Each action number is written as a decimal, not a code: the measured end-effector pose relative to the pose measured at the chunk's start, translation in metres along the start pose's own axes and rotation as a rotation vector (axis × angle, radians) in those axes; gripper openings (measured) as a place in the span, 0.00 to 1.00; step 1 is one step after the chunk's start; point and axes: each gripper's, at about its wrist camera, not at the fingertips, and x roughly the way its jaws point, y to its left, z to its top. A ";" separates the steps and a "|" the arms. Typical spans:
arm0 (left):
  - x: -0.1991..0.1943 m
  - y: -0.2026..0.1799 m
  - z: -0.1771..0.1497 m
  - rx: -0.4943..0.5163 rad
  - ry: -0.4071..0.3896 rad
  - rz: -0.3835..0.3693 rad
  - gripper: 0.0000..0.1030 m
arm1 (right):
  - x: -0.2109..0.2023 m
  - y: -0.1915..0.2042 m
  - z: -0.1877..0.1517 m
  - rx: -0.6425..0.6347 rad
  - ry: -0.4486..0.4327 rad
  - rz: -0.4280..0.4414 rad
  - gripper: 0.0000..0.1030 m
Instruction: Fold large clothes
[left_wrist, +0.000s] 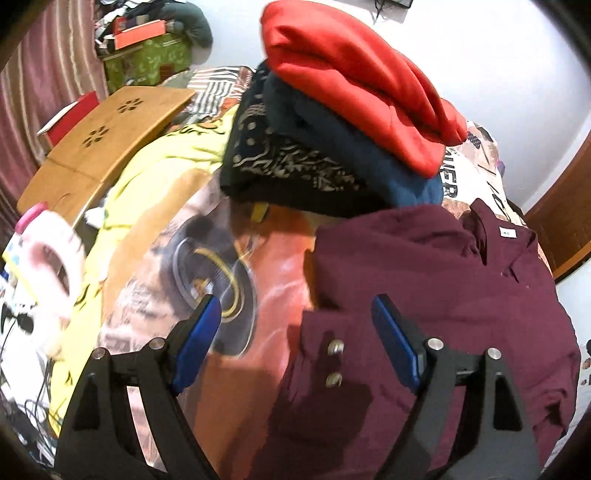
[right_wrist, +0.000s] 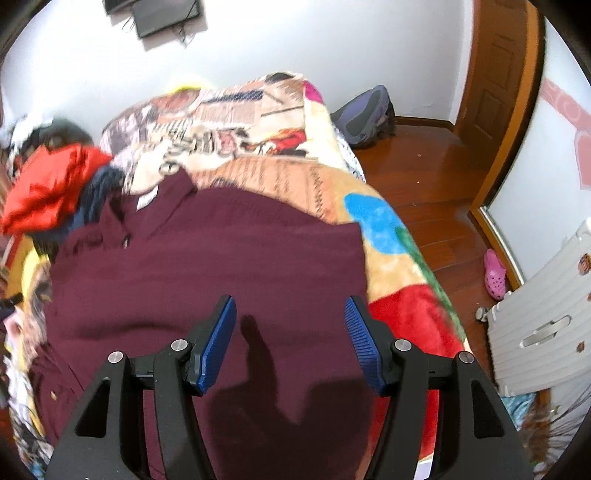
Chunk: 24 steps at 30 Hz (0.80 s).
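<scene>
Left wrist view is showing the left hand-held gripper (left_wrist: 295, 321) hovering with its blue pads spread apart and holding nothing over the maroon collared shirt (left_wrist: 424, 295), which is lying partly folded on the bed's colourful printed blanket (left_wrist: 184, 240) beside a stack of folded red, navy and patterned clothes (left_wrist: 332, 122). Right wrist view is showing the right hand-held gripper (right_wrist: 290, 332) also hanging with its jaws apart and empty above the shirt.

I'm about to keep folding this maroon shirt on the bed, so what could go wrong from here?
1. Both the left gripper and right gripper are open above the maroon shirt, so a pinch may also catch the blanket.
2. The stack of folded clothes sits close behind the collar; a wide sweep might topple it.
</scene>
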 end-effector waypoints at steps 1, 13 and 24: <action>0.006 -0.003 0.005 0.017 0.009 0.004 0.81 | 0.000 -0.006 0.004 0.020 -0.007 0.004 0.56; 0.103 0.002 0.025 -0.007 0.262 -0.210 0.81 | 0.044 -0.056 0.022 0.205 0.065 0.105 0.56; 0.143 0.003 0.034 -0.084 0.320 -0.353 0.81 | 0.118 -0.073 0.040 0.264 0.242 0.278 0.55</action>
